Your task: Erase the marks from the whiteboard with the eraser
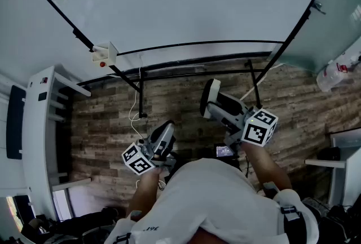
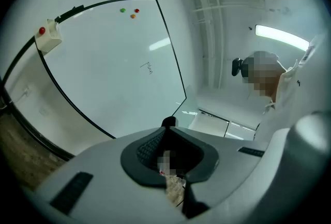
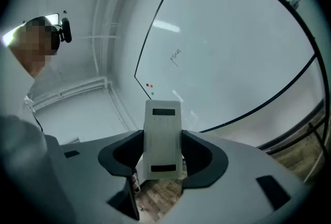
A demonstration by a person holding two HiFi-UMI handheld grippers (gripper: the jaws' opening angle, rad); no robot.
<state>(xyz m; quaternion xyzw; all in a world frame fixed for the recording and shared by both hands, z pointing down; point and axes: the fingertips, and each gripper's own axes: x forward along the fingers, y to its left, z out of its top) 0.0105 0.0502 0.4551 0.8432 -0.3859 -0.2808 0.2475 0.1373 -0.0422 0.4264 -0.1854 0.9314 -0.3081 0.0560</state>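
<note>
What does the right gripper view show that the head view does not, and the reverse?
Only the right gripper view: the jaws pressing on the sides of the eraser, the whole scribble, and the wall pipes.

Only the head view: the left gripper, the white box on the board's frame, and a bottle.

Both: the whiteboard, its magnets, the eraser in the right gripper, and the wood floor.

A wood-plank floor [image 1: 186,105] is stretching below white walls [image 1: 22,45], a white shelf unit [image 1: 40,136] is standing at the left, and a light strip [image 2: 282,38] is glowing overhead.
</note>
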